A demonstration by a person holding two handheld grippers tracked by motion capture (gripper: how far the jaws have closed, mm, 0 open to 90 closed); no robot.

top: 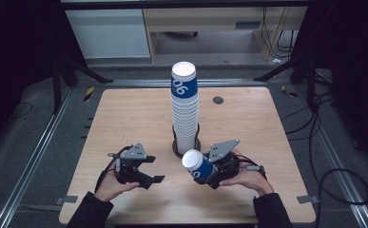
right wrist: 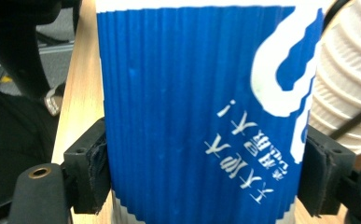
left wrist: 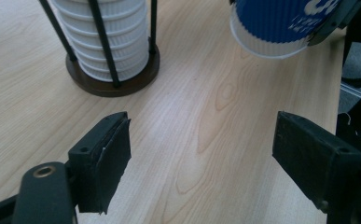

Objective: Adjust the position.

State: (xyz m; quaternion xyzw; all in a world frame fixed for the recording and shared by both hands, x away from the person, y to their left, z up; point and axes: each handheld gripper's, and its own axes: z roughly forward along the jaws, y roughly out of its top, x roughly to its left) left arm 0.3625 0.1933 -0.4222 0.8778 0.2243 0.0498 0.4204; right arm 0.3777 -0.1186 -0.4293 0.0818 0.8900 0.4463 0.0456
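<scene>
The right gripper (top: 209,172) is clamped on a blue paper cup (top: 197,165), one black pad pressed flat against each side of its ribbed wall, as the right gripper view shows plainly. The cup is tipped over toward the left, its white end facing up and away from the hand, and it hangs just in front of the tall stack of cups (top: 185,107) that stands in the middle of the table (top: 124,114). Whether that white end is the mouth or the bottom I cannot quite tell from here. The right hand (top: 246,177) lies low behind the gripper, close to the near edge of the table.

The left gripper (top: 146,175) holds nothing; its jaws stand wide apart over bare wood, to the left of the stack and a little nearer the person. The left hand (top: 110,186) grips it from below and behind.

The stack sits in a dark round holder (left wrist: 108,84) with thin black upright rods (left wrist: 101,42) around it, which stands between the two grippers and slightly beyond them.
</scene>
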